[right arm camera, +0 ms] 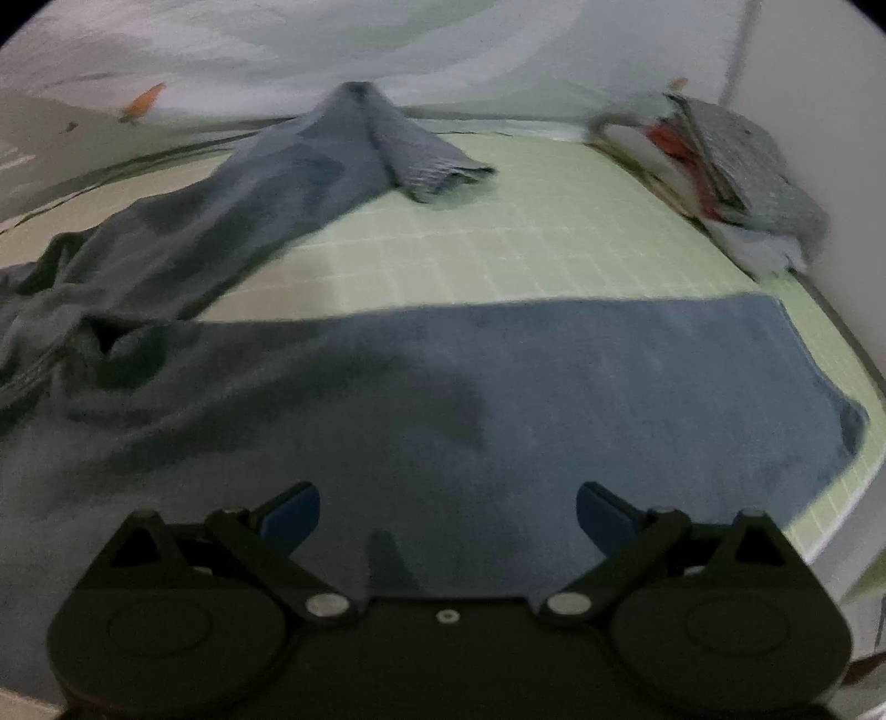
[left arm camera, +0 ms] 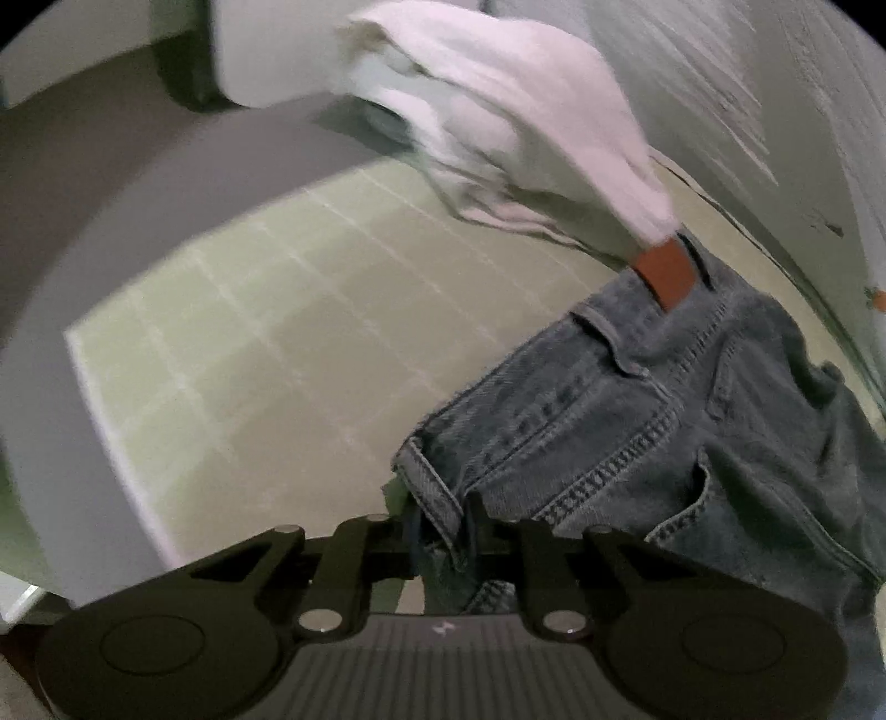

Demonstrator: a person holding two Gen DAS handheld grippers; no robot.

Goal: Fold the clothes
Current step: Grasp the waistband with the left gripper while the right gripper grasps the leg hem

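The jeans (right arm camera: 421, 399) lie spread over the green grid mat (right arm camera: 498, 243), legs running toward 12 and 3 o'clock. The left gripper (left arm camera: 443, 531) pinches their waistband; the right gripper (right arm camera: 447, 518) hangs wide apart above a leg. Folded stack (right arm camera: 736, 166) at 2 o'clock.

1. A pale green cutting mat (left arm camera: 266, 354) with a white grid covers the work surface; in the left wrist view it fills the middle and runs toward 8 o'clock.
2. In the right wrist view the same grid mat (right arm camera: 498, 249) spreads from the centre toward 3 o'clock.
3. A light wall (right arm camera: 443, 50) backs the mat at 12 o'clock.
4. A small orange mark (right arm camera: 145, 101) sits on that wall at 10 o'clock; blur hides what it is.
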